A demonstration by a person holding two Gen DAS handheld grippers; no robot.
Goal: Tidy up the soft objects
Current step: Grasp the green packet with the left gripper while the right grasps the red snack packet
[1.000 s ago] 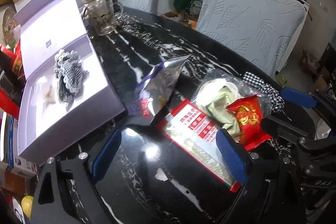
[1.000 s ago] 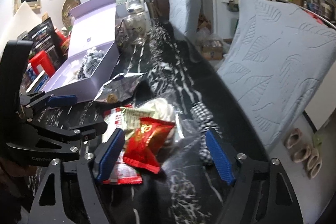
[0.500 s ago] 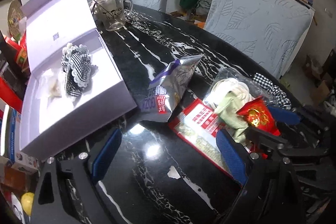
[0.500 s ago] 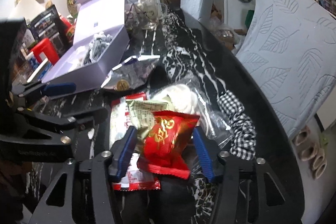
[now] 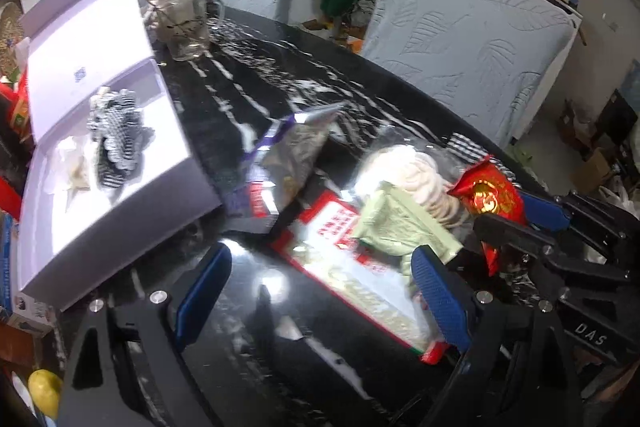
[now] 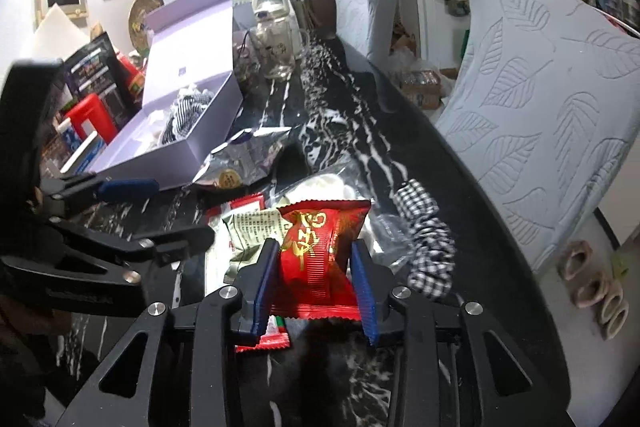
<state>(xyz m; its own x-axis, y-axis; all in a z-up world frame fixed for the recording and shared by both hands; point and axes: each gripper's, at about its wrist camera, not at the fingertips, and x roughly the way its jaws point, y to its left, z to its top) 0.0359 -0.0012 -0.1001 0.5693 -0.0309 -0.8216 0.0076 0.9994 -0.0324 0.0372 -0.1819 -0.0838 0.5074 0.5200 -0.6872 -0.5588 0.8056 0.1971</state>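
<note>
Closing right claw (image 6: 316,283) pinching red packet (image 6: 320,251)

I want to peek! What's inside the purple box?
In the open purple box lies a black-and-white checked scrunchie beside something pale and crumpled. Whatever is under them is covered.

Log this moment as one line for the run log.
right gripper: closing on red foil snack packet | left gripper: open, empty | open lilac gift box: holds checked scrunchie
</note>
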